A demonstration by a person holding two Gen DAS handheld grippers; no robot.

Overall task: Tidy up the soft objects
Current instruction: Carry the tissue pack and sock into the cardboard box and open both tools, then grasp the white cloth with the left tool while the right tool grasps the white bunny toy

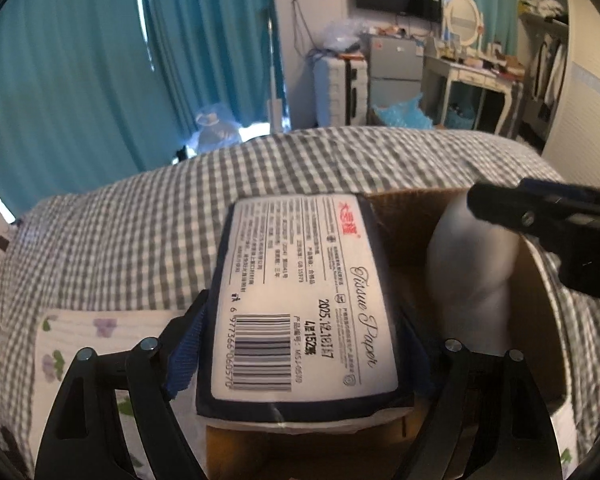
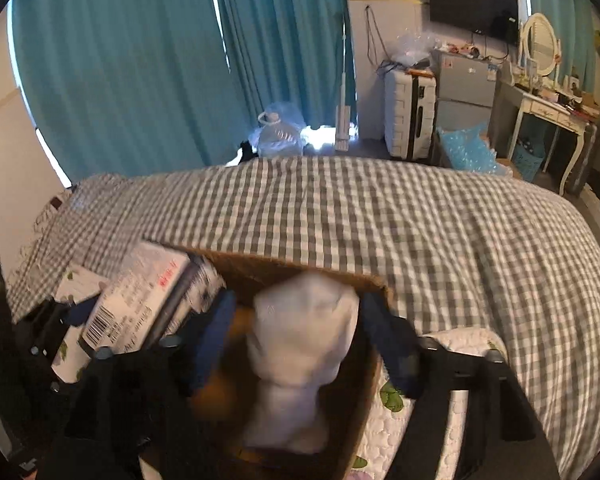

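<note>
A: Lowering both items into the box (image 1: 540,280), by the look of it. The left gripper (image 1: 300,344) has the tissue pack (image 1: 300,296) between its jaws, barcode face up, its near end over the box's near edge.

B: Is the pack gripped?

A: The pads sit against its two long sides with no gap showing, so I'd call it pinched, across a wide pack. The box stands on a floral mat (image 1: 80,336) on the checked bed (image 1: 140,232).

B: And the right gripper (image 2: 300,340)?

A: It reaches down into the box around the white roll (image 2: 300,340), which stands upright inside. Its jaws are spread; there's clear space between each blue pad and the roll, so nothing presses on it.

B: So the roll is placed?

A: Judging from that, yes, it is in the box and let go. The step in hand is setting the pack beside it.

B: What does the next move need?

A: I'd say easing the pack down on the left side of the box, clear of the roll, then opening the left jaws and lifting both grippers straight out without tipping the roll.
</note>
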